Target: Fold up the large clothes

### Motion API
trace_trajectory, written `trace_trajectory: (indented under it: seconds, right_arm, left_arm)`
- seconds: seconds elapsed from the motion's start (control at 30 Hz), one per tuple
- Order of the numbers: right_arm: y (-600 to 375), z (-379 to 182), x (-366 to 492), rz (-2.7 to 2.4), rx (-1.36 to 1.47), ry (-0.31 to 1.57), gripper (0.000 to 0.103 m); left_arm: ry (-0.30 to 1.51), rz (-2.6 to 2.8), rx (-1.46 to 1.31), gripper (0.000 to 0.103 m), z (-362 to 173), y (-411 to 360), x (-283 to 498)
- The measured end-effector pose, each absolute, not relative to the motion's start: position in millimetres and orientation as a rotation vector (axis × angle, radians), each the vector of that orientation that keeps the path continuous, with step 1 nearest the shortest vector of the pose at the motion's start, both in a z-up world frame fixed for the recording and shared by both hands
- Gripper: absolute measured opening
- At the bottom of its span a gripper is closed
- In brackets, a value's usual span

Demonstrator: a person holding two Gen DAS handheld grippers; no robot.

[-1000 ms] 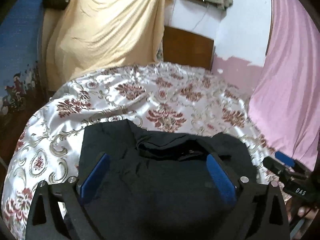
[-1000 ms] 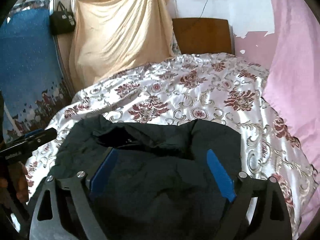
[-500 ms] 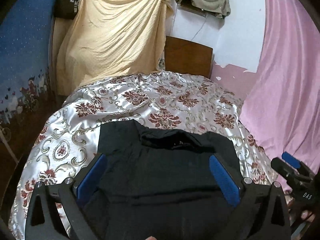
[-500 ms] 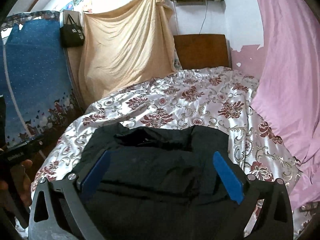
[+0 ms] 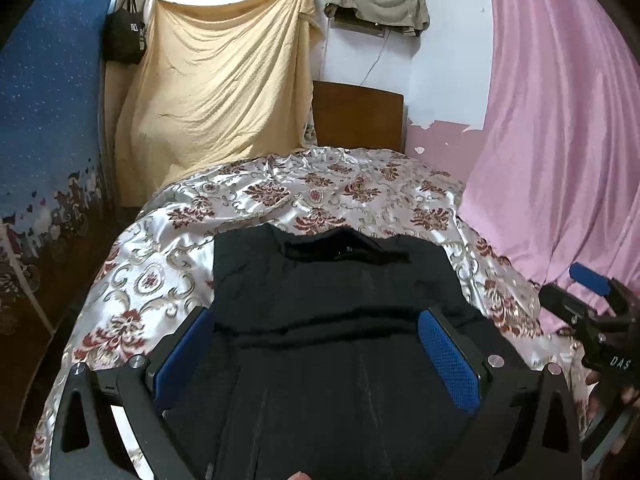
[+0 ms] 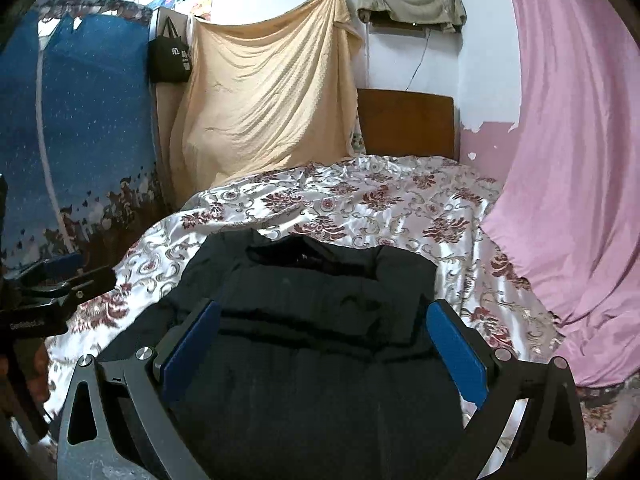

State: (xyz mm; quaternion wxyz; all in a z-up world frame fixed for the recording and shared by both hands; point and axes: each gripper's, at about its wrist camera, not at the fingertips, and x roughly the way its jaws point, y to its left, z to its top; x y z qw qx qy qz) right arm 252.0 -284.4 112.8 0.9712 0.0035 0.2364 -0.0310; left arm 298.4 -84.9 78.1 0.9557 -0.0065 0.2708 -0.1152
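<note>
Floral bedspread (image 5: 168, 276) carries black garment (image 5: 332, 320), seemingly folded; both hand-held grippers gape wide.

I counted one black garment (image 5: 332, 320) on one bed (image 5: 160, 248), two grippers (image 5: 316, 360) (image 6: 320, 344), and three hanging cloths at twelve o'clock.

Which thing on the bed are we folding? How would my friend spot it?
Find the bed with the shiny flowered cover. At its near end lies the black garment, spread flat with its neck hole facing the wooden headboard. It is the only plain dark thing on the bed.
</note>
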Motion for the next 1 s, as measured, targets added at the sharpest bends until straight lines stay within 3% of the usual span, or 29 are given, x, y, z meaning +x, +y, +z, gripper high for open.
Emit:
trace_trajectory:
  seconds: [1.0]
  right_arm:
    - [-263.4,77.2,121.0,-0.062,-0.109,0.524,0.101]
  left_arm:
    - [0.56,-0.161,0.181,0.103,49.1,-74.4,196.1]
